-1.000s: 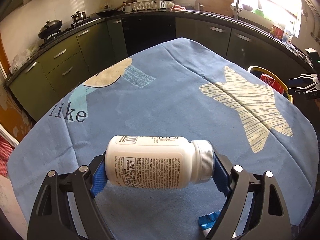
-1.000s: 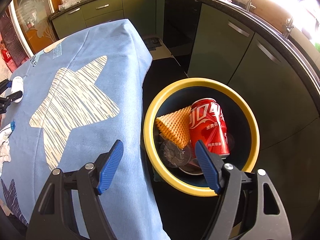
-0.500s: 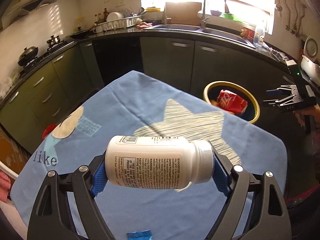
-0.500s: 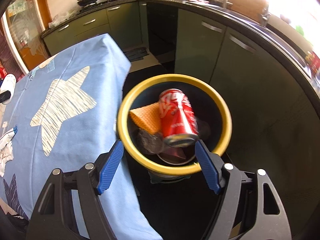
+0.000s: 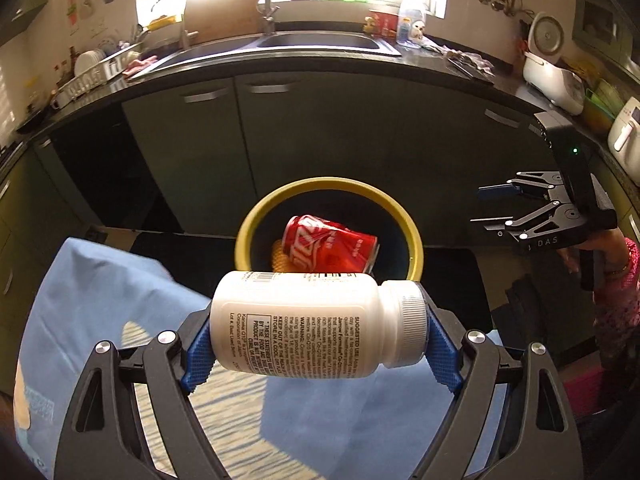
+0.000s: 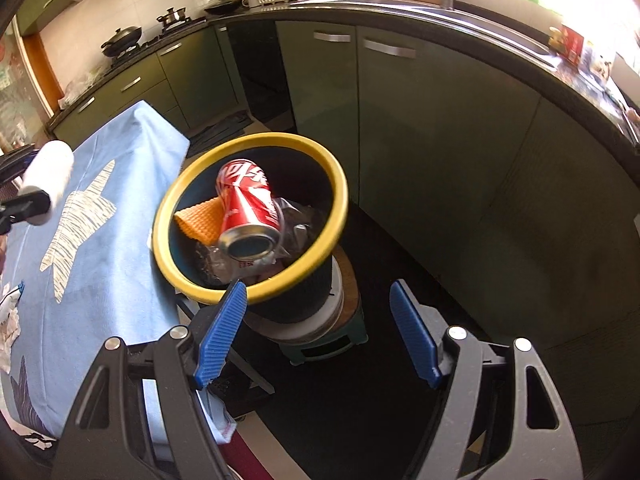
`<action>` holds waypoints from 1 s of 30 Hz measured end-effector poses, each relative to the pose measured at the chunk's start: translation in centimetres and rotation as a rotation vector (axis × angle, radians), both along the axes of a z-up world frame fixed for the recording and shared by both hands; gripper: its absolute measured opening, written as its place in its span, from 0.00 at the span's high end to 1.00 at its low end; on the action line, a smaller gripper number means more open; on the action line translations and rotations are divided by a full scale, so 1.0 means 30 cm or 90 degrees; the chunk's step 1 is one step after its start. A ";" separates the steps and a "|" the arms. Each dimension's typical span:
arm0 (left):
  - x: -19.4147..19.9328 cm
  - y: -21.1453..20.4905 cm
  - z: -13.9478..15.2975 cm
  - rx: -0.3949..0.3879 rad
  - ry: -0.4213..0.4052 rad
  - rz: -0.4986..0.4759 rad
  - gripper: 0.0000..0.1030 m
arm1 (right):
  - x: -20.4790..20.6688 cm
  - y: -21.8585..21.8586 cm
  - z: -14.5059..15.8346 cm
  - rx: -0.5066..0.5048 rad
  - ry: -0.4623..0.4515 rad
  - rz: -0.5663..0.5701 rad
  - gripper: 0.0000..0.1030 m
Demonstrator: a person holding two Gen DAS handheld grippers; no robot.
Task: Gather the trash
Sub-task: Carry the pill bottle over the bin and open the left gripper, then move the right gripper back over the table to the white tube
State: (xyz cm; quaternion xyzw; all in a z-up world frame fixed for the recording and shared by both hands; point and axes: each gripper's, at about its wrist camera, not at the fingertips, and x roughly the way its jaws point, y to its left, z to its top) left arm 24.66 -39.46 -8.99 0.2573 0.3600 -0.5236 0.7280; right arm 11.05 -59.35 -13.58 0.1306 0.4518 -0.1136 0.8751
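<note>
My left gripper (image 5: 316, 340) is shut on a white pill bottle (image 5: 316, 324), held sideways by its base and cap above the table's far edge. Just beyond it stands the yellow-rimmed black bin (image 5: 416, 240) with a red cola can (image 5: 328, 244) and an orange wafer piece inside. In the right wrist view the bin (image 6: 332, 184), the can (image 6: 248, 204), the bottle (image 6: 46, 180) and crumpled clear plastic show. My right gripper (image 6: 318, 336) is open and empty, right of the bin, also seen in the left wrist view (image 5: 496, 208).
The table has a blue cloth with a pale star (image 6: 76, 224). The bin stands on a small green stool (image 6: 328, 344). Dark green kitchen cabinets (image 5: 200, 148) and a sink counter run behind. White paper scraps (image 6: 8, 320) lie on the cloth's near left.
My left gripper has carried the bottle across the table toward the bin, which is now just beyond it. My right gripper has drawn back and to the right of the bin.
</note>
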 end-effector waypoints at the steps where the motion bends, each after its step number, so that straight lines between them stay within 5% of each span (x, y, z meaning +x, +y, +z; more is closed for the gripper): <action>1: -0.001 -0.050 -0.024 0.009 0.002 -0.010 0.19 | -0.007 -0.011 -0.008 0.003 0.001 -0.003 0.32; 8: 0.060 -0.271 -0.158 0.051 0.029 -0.004 0.17 | -0.012 -0.042 -0.029 0.017 0.005 -0.017 0.32; 12: 0.094 -0.243 -0.122 0.022 0.054 0.025 0.17 | -0.017 -0.028 -0.025 0.017 0.002 -0.010 0.32; 23: 0.070 0.273 0.186 -0.103 0.021 0.127 0.09 | 0.018 0.067 0.004 0.003 -0.002 0.028 0.32; 30: 0.041 0.746 0.286 -0.174 -0.060 0.294 0.05 | 0.077 0.202 0.054 -0.018 -0.005 0.085 0.32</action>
